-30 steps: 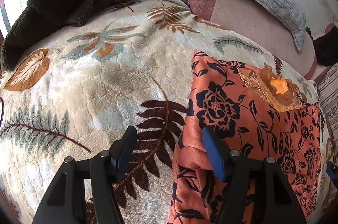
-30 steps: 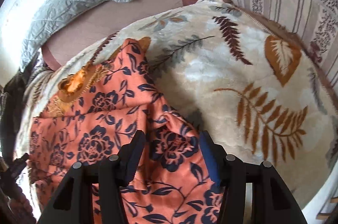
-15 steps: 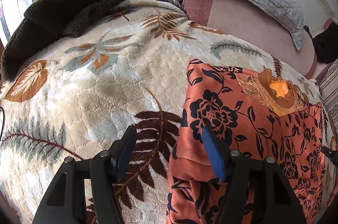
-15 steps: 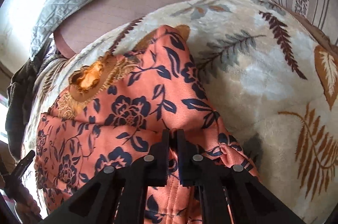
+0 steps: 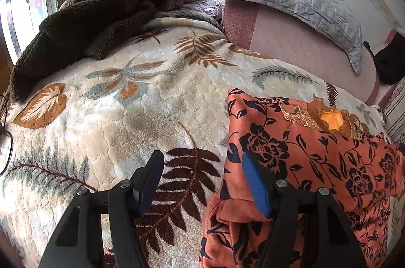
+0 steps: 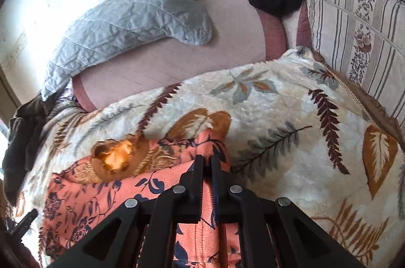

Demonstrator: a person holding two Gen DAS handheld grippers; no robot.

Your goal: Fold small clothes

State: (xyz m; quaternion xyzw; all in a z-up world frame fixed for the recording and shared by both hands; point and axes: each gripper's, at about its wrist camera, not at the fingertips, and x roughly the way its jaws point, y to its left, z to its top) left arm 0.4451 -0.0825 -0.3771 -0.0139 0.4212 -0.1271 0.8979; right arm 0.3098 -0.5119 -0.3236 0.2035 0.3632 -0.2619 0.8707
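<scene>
Garment: an orange floral top (image 5: 316,161) lies on the leaf-print fleece blanket (image 5: 121,121), its gold embroidered neckline (image 6: 119,159) at ten o'clock from the right gripper (image 6: 207,161).
Right tool: jaws clamped flat on the top's side edge, cloth pinched between the pads.
Left tool: the left gripper (image 5: 202,179) hangs with jaws apart, one finger over the blanket, the other over the top's folded cuff; nothing is gripped.
Change: a second ago the right jaws stood apart astride this edge; now they are closed and carrying it toward the neckline.
Meaning: the first fold looks under way, side edge drawn inward.
Unchanged: left tool barely shifted, same spread.
</scene>
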